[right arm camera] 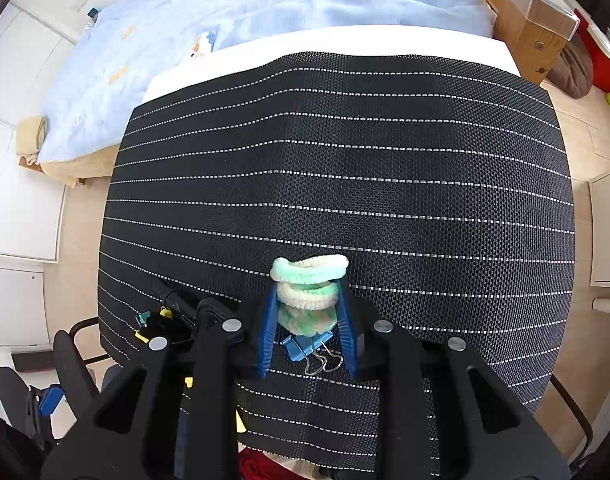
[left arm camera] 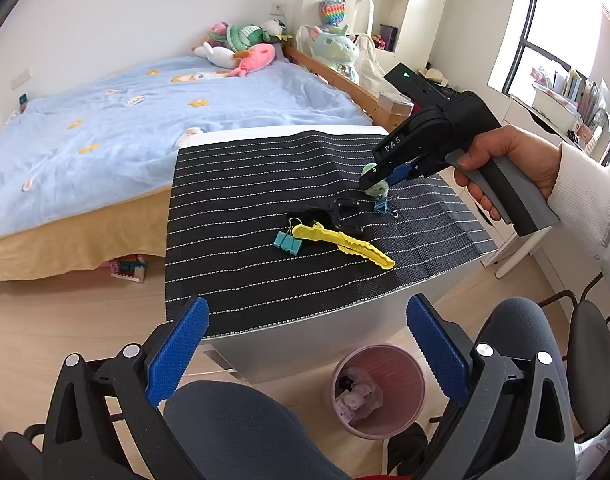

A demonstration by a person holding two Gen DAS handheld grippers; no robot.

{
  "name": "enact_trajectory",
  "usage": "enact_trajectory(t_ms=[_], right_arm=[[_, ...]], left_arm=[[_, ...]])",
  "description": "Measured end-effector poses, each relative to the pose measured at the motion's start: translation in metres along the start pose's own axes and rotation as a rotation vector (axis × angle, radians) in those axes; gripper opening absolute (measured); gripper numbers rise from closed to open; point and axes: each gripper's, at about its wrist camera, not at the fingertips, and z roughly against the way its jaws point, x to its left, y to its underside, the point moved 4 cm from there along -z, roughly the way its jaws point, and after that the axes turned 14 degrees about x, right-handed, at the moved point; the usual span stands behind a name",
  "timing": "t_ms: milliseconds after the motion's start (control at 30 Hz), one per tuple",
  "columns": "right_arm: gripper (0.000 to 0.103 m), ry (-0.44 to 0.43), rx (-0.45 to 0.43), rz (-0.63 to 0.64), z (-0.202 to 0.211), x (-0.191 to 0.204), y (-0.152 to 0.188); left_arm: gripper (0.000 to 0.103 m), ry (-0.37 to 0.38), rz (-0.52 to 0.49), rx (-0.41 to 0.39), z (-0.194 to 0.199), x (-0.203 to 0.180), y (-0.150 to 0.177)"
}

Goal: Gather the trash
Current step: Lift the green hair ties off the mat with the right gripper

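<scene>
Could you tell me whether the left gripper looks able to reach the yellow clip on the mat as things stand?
Probably yes: the left gripper is open, and nothing lies between it and the yellow clip.

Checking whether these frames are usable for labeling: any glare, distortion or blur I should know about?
Left wrist view: window blown out white, strong fisheye bending of the striped mat, dark corners. Right wrist view: even daylight, mat stripes bulge outward, fuzzy green hair ties in the right tongs look sharp; edges vignetted.
</scene>
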Motion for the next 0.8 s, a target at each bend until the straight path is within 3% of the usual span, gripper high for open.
enact_trajectory(t_ms=[467, 667, 800], right_arm=[[0.027, -0.052, -0.122, 0.075, 0.048, 0.010, 0.048], [0.027, -0.057, -0.163, 0.088, 0.066, 0.012, 0.065], [0.027, -0.063, -0.179, 0.084, 0.074, 0.007, 0.069]], left_arm=[[0.095, 0.005, -0.020, 0.023, -0.006, -0.014, -0.013], [0.095, 0.011, -0.002, 0.047, -0.008, -0.022, -0.030], [0.095, 0.014, -0.049, 0.052, -0.010, -0.034, -0.045]])
